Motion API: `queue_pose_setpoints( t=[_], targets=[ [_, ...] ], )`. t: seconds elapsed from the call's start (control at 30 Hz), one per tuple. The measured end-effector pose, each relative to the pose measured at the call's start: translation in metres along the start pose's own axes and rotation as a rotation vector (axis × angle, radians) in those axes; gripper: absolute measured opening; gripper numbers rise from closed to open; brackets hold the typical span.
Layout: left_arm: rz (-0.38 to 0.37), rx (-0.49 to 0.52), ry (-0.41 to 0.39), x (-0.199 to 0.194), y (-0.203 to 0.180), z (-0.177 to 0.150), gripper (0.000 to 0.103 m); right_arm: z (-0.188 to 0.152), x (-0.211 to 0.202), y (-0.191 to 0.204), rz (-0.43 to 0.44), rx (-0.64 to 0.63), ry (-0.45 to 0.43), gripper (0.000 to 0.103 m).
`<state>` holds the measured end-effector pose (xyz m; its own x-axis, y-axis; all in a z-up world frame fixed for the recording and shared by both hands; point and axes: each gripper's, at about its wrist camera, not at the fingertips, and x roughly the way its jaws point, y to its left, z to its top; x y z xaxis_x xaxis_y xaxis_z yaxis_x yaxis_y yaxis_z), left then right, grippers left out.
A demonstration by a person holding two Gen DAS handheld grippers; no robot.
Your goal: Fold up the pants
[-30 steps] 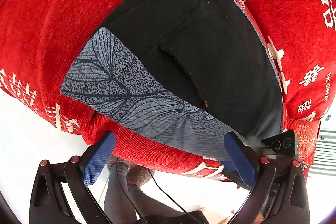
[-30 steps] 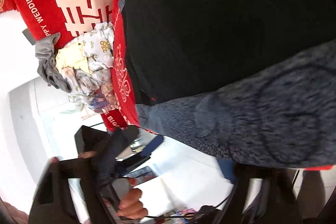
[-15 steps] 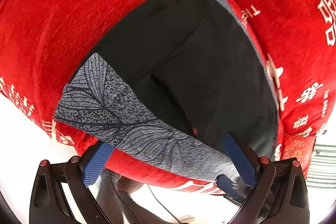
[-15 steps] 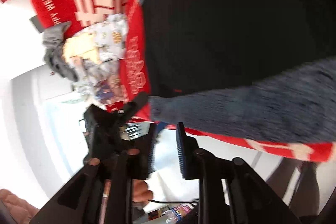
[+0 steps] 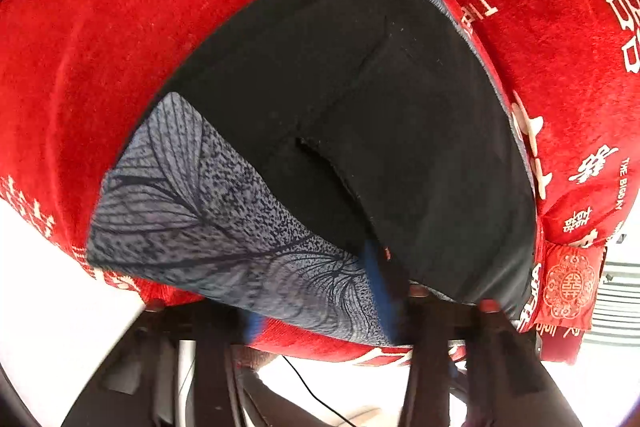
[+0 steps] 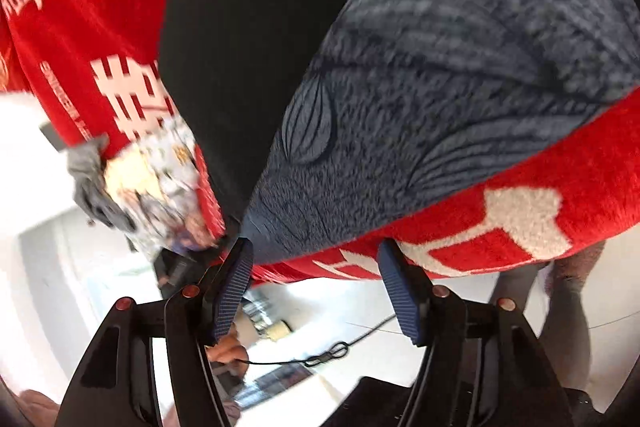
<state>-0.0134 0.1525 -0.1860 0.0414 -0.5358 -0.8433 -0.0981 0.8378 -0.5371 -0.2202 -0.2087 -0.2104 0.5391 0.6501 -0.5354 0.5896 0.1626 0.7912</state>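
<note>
My left gripper [image 5: 384,291] points steeply down, its jaws closing, the blue pads [image 5: 378,287] smeared by motion blur and drawn nearly together near the bottom centre of its own view; fabric lies at the tips, though the blur hides whether it is pinched. My right gripper [image 6: 316,287] tilts down at a shallower angle, its jaws opening, the two ribbed blue pads [image 6: 234,291] well apart with nothing caught between them. Its black finger arms fan out from the lower edge of its view, red rivets showing on each link.
</note>
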Motion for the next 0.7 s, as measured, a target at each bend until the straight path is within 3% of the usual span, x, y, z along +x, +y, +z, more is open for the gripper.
queue_pose_setpoints(
  t=[0.03,0.13,0.33,0.37,0.43,0.47,0.57,0.7],
  targets=[
    [-0.015,0.003,0.003,-0.001,-0.001,0.0,0.025,0.001,-0.003,-0.001,0.018,-0.001,-0.011,0.069],
    [-0.035,0.017,0.006,-0.01,-0.005,0.001,0.025,0.007,-0.009,0.001,0.065,-0.005,-0.056,0.069],
    [-0.01,0.066,0.046,-0.008,-0.015,0.005,0.025,0.001,-0.009,-0.012,0.095,0.038,-0.05,0.066],
    [-0.005,0.065,0.052,-0.006,-0.015,0.005,0.025,0.001,-0.009,-0.013,0.101,0.05,-0.058,0.061],
    [0.002,0.064,0.064,-0.005,-0.015,0.006,0.025,0.005,-0.015,-0.014,0.129,0.093,-0.098,0.038],
    [0.008,0.068,0.067,-0.006,-0.015,0.006,0.025,0.007,-0.016,-0.013,0.136,0.116,-0.116,0.014],
    [0.017,0.08,0.064,-0.014,-0.022,0.008,0.025,0.007,-0.025,-0.003,0.102,0.098,-0.129,0.01],
    [0.01,0.104,0.035,-0.031,-0.042,0.018,0.025,0.016,-0.044,0.043,0.047,-0.015,-0.146,0.006]
  ],
)
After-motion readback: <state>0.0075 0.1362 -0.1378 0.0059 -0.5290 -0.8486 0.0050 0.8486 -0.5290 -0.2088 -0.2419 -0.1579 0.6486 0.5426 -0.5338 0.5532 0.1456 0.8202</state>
